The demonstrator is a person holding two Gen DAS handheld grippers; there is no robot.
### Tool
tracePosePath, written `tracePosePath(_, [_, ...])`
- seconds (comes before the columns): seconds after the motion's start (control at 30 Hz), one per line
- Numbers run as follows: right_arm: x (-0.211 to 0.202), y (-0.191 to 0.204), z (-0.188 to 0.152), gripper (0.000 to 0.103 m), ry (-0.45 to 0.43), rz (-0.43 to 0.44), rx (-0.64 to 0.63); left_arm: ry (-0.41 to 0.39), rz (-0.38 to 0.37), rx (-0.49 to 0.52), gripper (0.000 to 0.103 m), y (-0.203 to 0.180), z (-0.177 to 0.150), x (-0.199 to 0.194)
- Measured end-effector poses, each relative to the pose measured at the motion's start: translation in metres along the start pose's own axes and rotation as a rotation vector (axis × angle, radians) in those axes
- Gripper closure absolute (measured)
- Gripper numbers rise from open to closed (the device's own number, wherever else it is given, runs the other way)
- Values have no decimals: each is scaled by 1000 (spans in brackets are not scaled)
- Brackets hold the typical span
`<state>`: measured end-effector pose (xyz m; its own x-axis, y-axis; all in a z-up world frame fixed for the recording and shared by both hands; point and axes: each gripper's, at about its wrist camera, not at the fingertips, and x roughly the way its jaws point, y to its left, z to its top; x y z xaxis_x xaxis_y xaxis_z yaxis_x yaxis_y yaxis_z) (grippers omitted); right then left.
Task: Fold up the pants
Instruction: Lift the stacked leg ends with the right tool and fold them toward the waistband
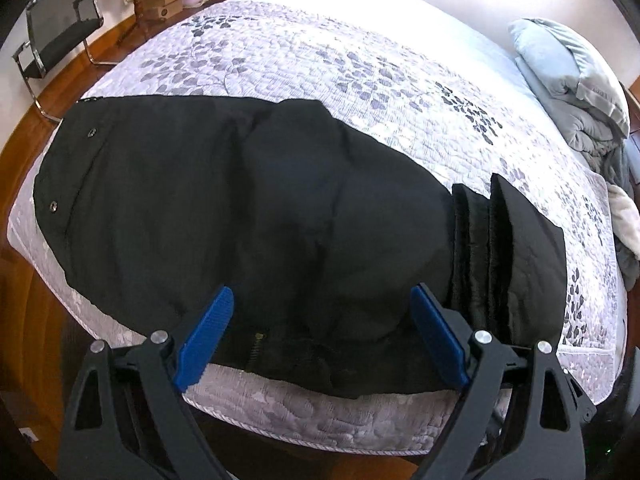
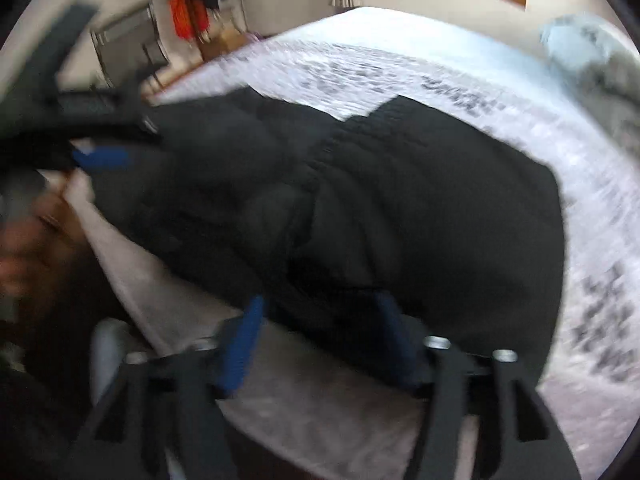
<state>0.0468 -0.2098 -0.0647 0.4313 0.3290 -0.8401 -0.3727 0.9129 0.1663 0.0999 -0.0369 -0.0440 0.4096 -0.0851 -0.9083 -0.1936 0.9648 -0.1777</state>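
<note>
**Pants folded on near bed edge, both grippers empty: slip-off and unfolding are the risks**

Black padded fabric pants [image 1: 240, 208] lie in a bulky folded stack on the white-and-grey floral quilted bedspread [image 1: 360, 72], at the near edge of the bed. Waist end with metal snaps sits at left, elastic cuffs [image 1: 476, 248] at right, top layer puffed up and uneven

Left gripper [image 1: 322, 336]: blue pads spread wide over the near hem, nothing between them. Right gripper [image 2: 320, 340]: jaws apart, hovering over the right part of the stack, not pinching any cloth I can make out; that view is motion-blurred, so contact with the fabric can't be ruled out

Likely failure modes:
- stack overhangs the near bed edge by the zipper [image 1: 254, 350]; a push or drag toward near may pull it off
- padded layer is springy, so the fold may pop open if not pressed flat
- closing a gripper on one layer only would peel the top off and skew the stack
- cuffs at right aren't flush with the main bundle, so the next fold may come out crooked
</note>
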Motion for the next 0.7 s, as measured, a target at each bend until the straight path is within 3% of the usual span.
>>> tracePosePath(0.1, [-19,-4,2,37,-61,92,70,4,1,-8,13,4,-3,1])
tracePosePath(0.17, [-23,-5,5,37,-81,63,86,14,-2,-15,13,8,-4,3])
tracePosePath(0.3, [-1,4,10,38,-9,-11,59,32,-7,-24,13,15,-7,5])
tracePosePath(0.4, [17,8,10,58,23,-95,37,17,12,-24,13,22,-8,1])
tracePosePath(0.43, [20,4,10,73,24,-101,49,9,22,-20,13,25,-9,0])
tracePosePath(0.57, [12,-5,10,84,7,-57,100,4,28,-1,12,31,-13,-1])
tracePosePath(0.7, [-2,14,19,86,-23,-28,47,14,18,-8,12,35,-17,1])
